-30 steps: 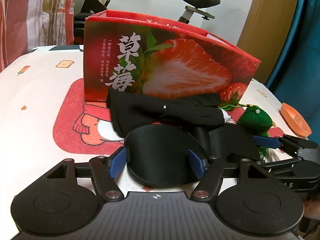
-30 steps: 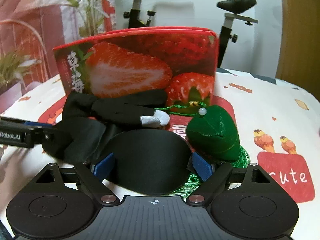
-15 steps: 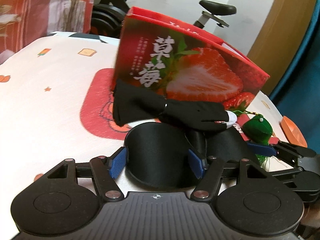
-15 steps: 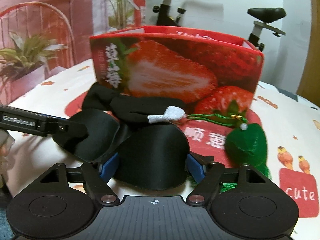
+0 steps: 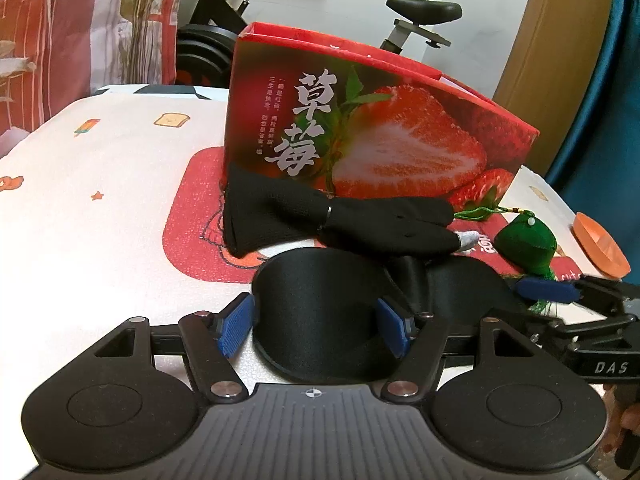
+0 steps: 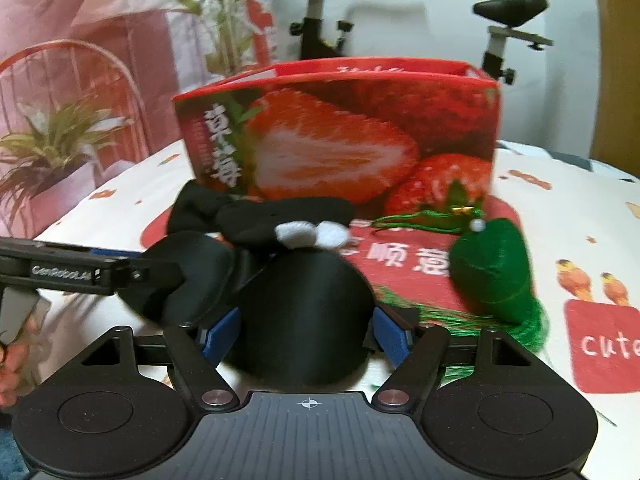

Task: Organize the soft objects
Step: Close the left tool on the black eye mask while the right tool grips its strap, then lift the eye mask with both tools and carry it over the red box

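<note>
While the strawberry box (image 5: 372, 140) is standing upright across the far side of the bench (image 5: 100, 200), I am seeing it blocking the way ahead of both grippers, with an exercise bike (image 5: 420, 12) behind it. A black glove (image 5: 340, 220) with pale fingertips is lying along the foot of the box, and a green plush sachet (image 6: 492, 268) with a tassel is sitting to its right, just beside the right gripper. An orange dish (image 5: 600, 248) is resting at the bench's right edge.

The black sleep mask (image 5: 320, 320) is lying in front of the glove, spanning both grippers. The left gripper (image 5: 316, 328) is pressing its blue pads on one eye cup; the right gripper (image 6: 308, 336) is clamping the other, its jaws having just been closing on it.

Open printed cloth is stretching away to the left of the box; the bench edge is falling off close on the right.
</note>
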A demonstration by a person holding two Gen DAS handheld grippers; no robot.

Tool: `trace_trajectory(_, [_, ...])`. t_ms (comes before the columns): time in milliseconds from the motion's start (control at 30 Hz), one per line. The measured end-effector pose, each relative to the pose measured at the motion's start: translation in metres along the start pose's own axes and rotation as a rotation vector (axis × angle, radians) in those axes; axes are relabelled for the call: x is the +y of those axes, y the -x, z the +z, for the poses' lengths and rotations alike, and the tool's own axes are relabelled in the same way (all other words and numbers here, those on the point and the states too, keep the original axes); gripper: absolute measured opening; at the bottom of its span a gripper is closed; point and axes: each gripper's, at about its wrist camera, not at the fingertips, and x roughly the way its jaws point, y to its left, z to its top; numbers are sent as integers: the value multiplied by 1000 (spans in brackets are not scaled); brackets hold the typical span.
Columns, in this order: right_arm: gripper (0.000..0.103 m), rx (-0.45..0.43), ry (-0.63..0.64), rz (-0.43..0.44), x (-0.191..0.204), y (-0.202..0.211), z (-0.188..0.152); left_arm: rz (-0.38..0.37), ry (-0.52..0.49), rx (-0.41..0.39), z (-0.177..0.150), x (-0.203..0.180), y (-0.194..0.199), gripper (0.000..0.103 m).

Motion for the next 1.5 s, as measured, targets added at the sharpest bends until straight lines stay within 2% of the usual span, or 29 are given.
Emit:
trace_trajectory(200, [81,-51,1,-59,-5,7,-2,8,-21,-1,-1,-5,-1,73])
trace_trajectory(400, [80,-8,-50,-111,-17,0,-6,3,-12,-3,-2,-3,0,73])
trace_trajectory(567, [69,-15,-25,-53,-11,1,-5,0,-12,-3,-1,-3,0,73])
trace_trajectory(667, [68,2,-18,-18,-6,-3,-4,0,-15,-3,-1,-3,-1,73])
trace_trajectory(733, [67,2,-17,-27,-6,-4,-4,2,-17,-3,-1,-3,-1,73])
trace_trajectory(933, [70,9,-71,-29,-16,-6,-5,4,-22,-4,-1,-4,-1,74])
trace_trajectory(1033, [78,22,-40,-20,-10,-9,-5,6,-24,-4,-1,-5,-1,74])
trace_trajectory(1133, [78,33,-3,-24,-3,-11,-6,3,-17,-3,-1,-5,-1,74])
trace_trajectory(1200, [73,34,-18,-13,-4,-12,-4,-6,3,-2,0,-2,0,74])
trace_trajectory(1300, [64,22,-49,5,-8,-8,0,-40,85,-1,2,7,3,72])
trace_trajectory(1367, [59,17,-77,13,-12,-6,1,-51,120,0,2,11,4,63])
trace_trajectory(1500, [53,-10,-86,26,-11,1,5,-45,114,8,3,9,6,58])
